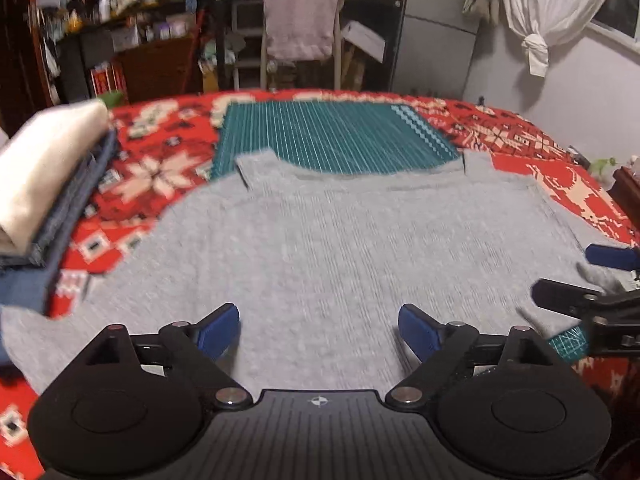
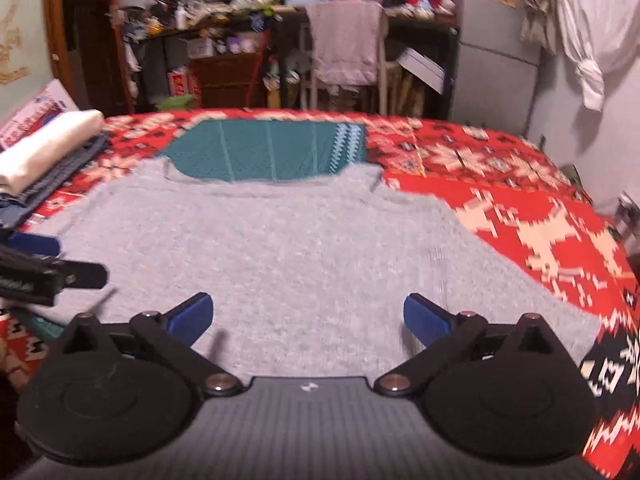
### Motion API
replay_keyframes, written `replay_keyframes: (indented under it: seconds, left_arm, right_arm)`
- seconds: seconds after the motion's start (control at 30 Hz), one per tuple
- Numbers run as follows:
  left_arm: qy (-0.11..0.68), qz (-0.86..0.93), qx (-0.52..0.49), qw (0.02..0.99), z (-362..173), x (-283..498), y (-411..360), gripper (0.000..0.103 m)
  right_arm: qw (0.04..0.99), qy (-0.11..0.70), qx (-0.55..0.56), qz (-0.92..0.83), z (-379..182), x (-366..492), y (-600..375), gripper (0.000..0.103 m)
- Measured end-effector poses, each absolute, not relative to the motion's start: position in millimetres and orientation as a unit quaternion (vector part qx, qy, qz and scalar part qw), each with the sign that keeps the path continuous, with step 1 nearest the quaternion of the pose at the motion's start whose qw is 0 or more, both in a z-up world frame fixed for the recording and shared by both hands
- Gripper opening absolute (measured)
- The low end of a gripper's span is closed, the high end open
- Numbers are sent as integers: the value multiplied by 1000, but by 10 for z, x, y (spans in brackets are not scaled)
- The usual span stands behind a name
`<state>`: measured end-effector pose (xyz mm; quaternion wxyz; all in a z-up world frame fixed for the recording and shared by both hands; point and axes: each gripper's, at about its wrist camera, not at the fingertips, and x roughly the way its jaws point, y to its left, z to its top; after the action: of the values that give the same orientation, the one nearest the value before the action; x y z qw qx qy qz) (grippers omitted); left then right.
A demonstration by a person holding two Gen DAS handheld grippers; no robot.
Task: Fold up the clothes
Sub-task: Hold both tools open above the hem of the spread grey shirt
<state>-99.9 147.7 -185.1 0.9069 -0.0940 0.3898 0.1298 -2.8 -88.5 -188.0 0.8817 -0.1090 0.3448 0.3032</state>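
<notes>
Centrally, a grey knitted sweater is lying flat, its neckline pointing away from the cameras, so that its whole outline is exposed for folding. It is resting partly on a teal cutting mat, which is in turn lying on a red patterned blanket. The left gripper is hovering over the near hem with its tongs spread wide and nothing between them. The right gripper is likewise spread and empty, poised over the same hem farther right; its fingers also appear at the right edge of the left view. This paired stance probably precedes grasping the hem or the sides for a first fold. At the far left, a stack of folded clothes, cream on top of denim blue, is sitting just beside the sweater's sleeve, presumably to keep finished items apart.
</notes>
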Motion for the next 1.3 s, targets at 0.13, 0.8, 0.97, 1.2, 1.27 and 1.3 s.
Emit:
replay_keyframes:
  seconds: [0.13,0.8,0.97,1.2,1.27,1.3]
  left_arm:
    - [391,116,-89,909,-1919,-994,1474,92]
    - [420,87,-39,902,-1967,-879,1374,103]
    - [416,88,-37,904,-1975,-892,1363,103]
    - [412,88,-34,906,-1982,-904,1356,103]
    - [412,88,-33,907,-1983,-905,1357,103]
    - [411,88,-33,907,-1984,-903,1357,103]
  right_arm:
    - [872,378,-107,293,-2018,49,-887,103]
    - [887,369,-86,264,-1695,-138,-1075,94]
    - [890,382,-65,241,-1586,-287,-1316,56]
    - [890,402,-44,210,-1744,-118,-1365,25]
    - [889,410,-49,198,-1815,-73,-1379,21]
    - [888,413,-49,194,-1833,-62,-1398,16]
